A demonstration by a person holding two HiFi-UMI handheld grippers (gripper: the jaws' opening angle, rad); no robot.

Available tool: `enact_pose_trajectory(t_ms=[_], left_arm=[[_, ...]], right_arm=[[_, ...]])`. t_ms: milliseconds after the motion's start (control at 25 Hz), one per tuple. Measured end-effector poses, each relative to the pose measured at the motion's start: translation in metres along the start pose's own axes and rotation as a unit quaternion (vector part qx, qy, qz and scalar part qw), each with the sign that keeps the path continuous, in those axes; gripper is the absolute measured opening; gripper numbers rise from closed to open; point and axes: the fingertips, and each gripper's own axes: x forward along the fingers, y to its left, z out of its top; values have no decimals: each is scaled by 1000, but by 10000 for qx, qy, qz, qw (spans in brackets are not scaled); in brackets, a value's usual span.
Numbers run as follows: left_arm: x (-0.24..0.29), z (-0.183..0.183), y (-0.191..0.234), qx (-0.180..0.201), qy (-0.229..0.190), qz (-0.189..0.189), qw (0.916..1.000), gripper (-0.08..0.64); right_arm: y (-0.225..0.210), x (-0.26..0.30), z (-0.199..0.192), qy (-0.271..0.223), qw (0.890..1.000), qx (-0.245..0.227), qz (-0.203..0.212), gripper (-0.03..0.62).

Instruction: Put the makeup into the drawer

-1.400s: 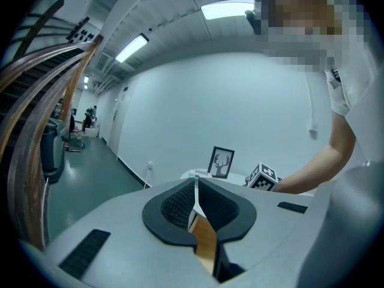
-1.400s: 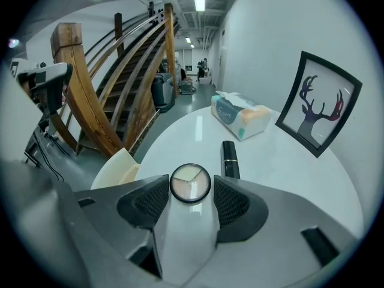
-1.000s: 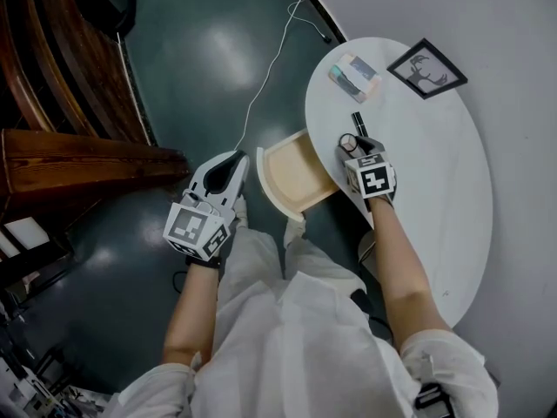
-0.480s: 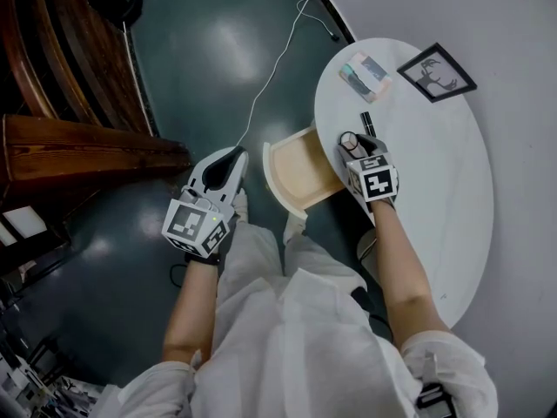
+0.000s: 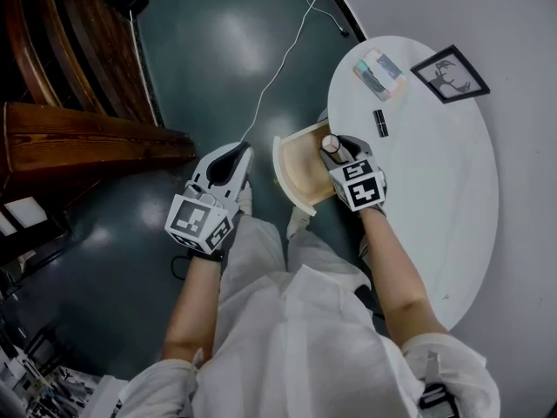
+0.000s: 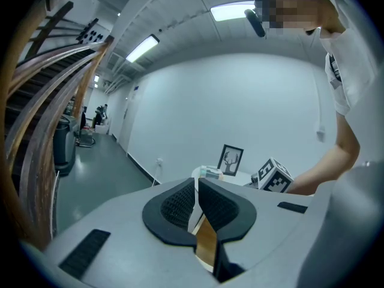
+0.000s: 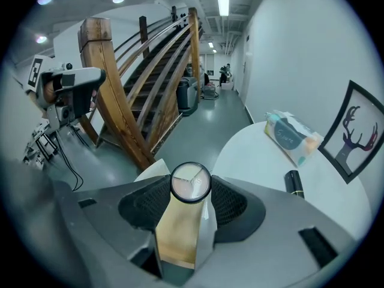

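Observation:
A small round compact [image 5: 331,144] with a pale lid sits pinched between the jaws of my right gripper [image 5: 334,149], just above the open wooden drawer [image 5: 298,174] at the round white table's [image 5: 444,198] left edge. In the right gripper view the compact [image 7: 191,182] stands between the black pads, with the drawer's light wood floor [image 7: 175,233] below. A black lipstick tube [image 5: 380,122] lies on the table to the right. My left gripper [image 5: 240,151] hangs shut and empty over the floor, left of the drawer; its pads [image 6: 180,204] meet.
A pastel packet [image 5: 379,73] and a framed deer picture [image 5: 449,73] lie at the table's far end. A white cable [image 5: 278,68] runs across the dark green floor. A wooden staircase [image 5: 78,142] stands to the left. The person's legs are below the drawer.
My right gripper has carried the compact left, off the tabletop to above the open drawer. The lipstick stays on the table. The left gripper has barely moved.

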Motion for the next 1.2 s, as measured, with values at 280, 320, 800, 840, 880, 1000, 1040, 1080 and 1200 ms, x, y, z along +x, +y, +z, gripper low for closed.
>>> enact_pose_trajectory(t_ms=[280,320,800,840,880,1000,1040,1080,1200], left_arm=[[-8,-7,13,-50,52,56,10000,31],[-9,-8,15,-60,61,59,9999,31],[-6,-23,35,-79,161,-11,9998,31],[-5,-24,36,-79,162,-12,9998,31],[-6,-25,37,-77,164,-16,9998,31],[-7,-28,40,-45,181,-35,9998,31],[-7,-29,41,-44,188,-26,9998,31],[-8,-32,42,-54,195,-9,9998,31],[-11,-39,47,-92,237,20,9997,31]], right_arm=[[33,23,-3,132,9995,-55,272,209],[37,27,-4,162,9994,-39,297,209],[58,65,-6,266,9993,232,145,209],[60,69,-9,283,9991,288,123,209],[62,74,-13,310,9989,323,103,209],[65,89,-30,432,9984,364,78,209],[65,95,-36,487,9981,368,83,209],[64,100,-43,545,9978,362,88,209],[63,114,-62,682,9971,315,107,209]])
